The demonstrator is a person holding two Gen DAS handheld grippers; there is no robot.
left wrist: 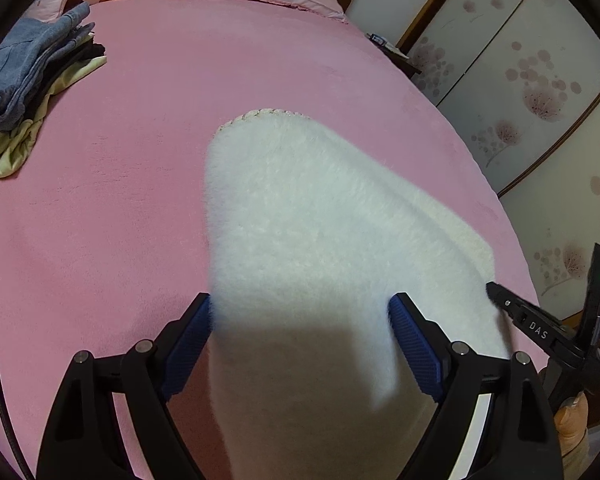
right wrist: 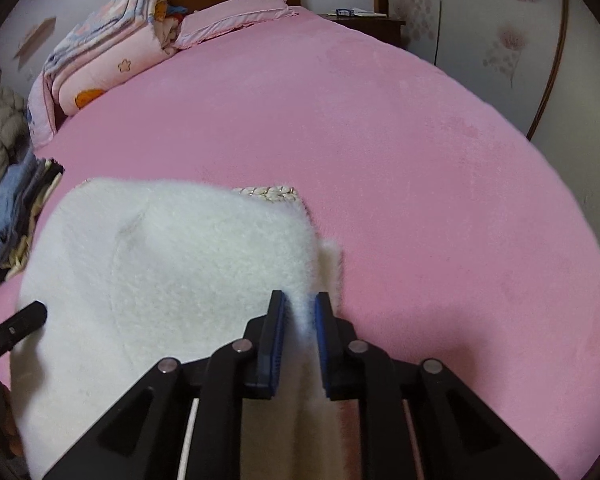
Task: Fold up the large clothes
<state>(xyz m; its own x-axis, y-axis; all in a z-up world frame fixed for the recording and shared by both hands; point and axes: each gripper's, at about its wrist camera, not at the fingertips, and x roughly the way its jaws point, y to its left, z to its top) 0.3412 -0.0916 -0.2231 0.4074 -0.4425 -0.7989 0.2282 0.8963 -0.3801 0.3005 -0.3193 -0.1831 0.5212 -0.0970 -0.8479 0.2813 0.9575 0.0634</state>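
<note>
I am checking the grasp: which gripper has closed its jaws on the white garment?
The right gripper pinches the white fluffy garment; the left gripper is wide open.

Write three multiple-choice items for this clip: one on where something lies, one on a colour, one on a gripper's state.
1. Where is the pile of folded clothes?
A. on the bed's left side
B. on the nightstand
C. on the floor

2. What colour is the bed cover?
A. green
B. pink
C. grey

3. How is the left gripper?
A. shut on the pillow
B. out of view
C. open around the white fluffy garment

Key: 1 A, pile rests on the cover left of the garment; 2 B, plainly pink; 3 C, blue pads stand wide apart.
</note>
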